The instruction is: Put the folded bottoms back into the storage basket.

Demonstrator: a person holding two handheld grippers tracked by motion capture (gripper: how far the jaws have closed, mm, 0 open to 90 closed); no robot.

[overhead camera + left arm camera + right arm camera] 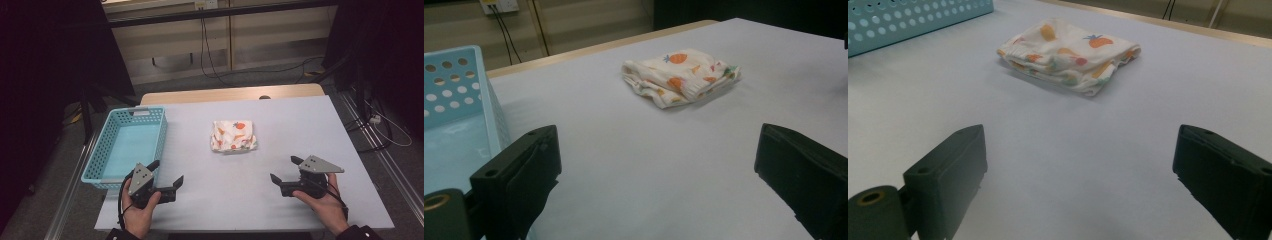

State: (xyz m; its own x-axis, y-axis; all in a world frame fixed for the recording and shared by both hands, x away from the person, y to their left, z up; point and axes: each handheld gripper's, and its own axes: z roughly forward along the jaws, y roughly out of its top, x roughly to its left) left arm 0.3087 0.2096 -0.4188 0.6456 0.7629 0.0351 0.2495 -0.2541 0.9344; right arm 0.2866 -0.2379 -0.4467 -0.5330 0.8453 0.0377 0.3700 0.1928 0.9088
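My left hand-held gripper (167,176) stands with its jaws wide apart and holds nothing; it is low over the near part of the surface (280,115), just beside the near right corner of the blue basket (150,113). My right hand-held gripper (286,171) is the same, jaws spread wide and nothing between them, near the front edge on the other side. Between the two and farther from me lies the folded cloth (233,135), white with orange fruit prints, flat on the surface and well apart from both grippers. In the left gripper view I see the cloth (681,76) ahead and a little to the right, and the basket wall (459,85) at the left; in the right gripper view the cloth (1070,52) is ahead and the basket (918,17) is far at the upper left. The basket looks empty inside. I judge that the work is only at its beginning: the cloth is not yet touched, and to reach, grasp, lift and probably place it into the basket is all left. My hands hold the grippers from below, palms turned inward, and both grippers point forward and slightly toward the middle.
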